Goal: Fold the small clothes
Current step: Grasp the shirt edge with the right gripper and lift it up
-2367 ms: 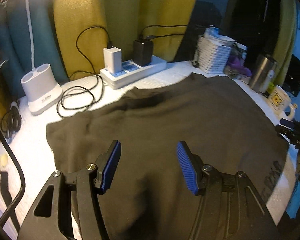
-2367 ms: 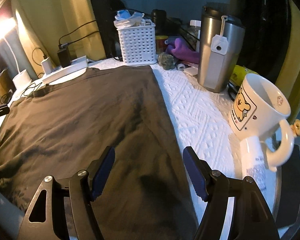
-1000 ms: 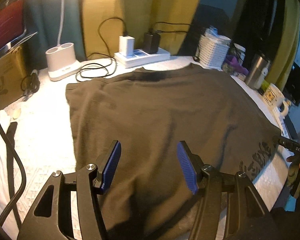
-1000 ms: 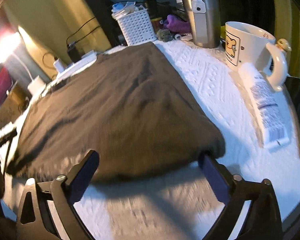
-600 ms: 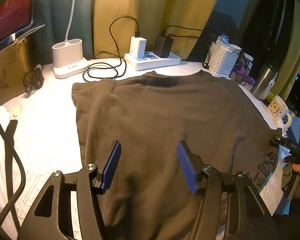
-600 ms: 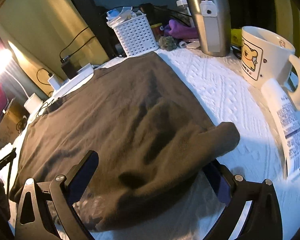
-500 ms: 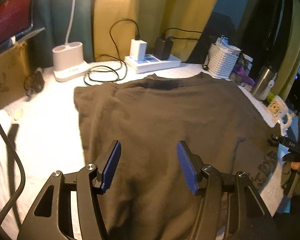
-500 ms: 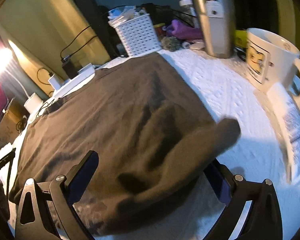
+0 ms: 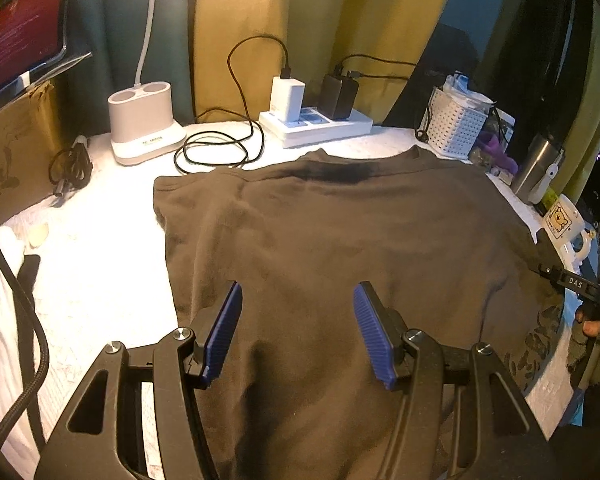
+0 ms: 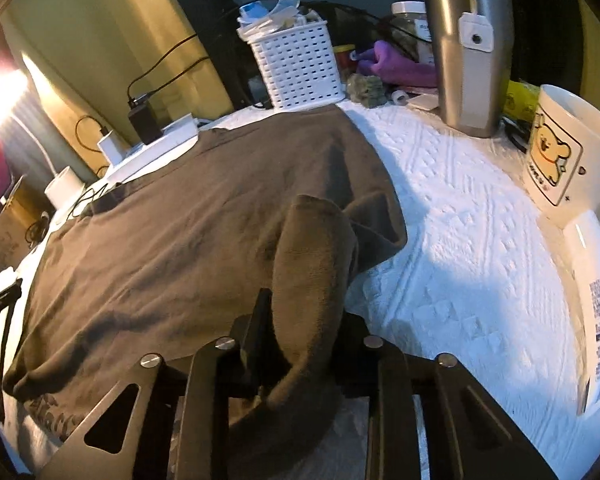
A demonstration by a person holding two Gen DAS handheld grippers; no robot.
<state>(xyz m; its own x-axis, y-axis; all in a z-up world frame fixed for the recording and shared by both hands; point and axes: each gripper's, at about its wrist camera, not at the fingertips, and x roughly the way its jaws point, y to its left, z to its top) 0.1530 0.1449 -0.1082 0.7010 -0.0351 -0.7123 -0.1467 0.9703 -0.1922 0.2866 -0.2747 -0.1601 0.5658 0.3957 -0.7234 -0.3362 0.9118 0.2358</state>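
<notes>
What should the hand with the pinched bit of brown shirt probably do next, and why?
Probably lift that corner and carry it across the shirt. The right gripper is closing on a bunched fold of it, while the rest lies flat and the left gripper hovers open.

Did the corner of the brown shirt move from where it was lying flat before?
Yes. The shirt corner has bunched up off the white cover and in from the mug, between the closing right gripper jaws.
</notes>
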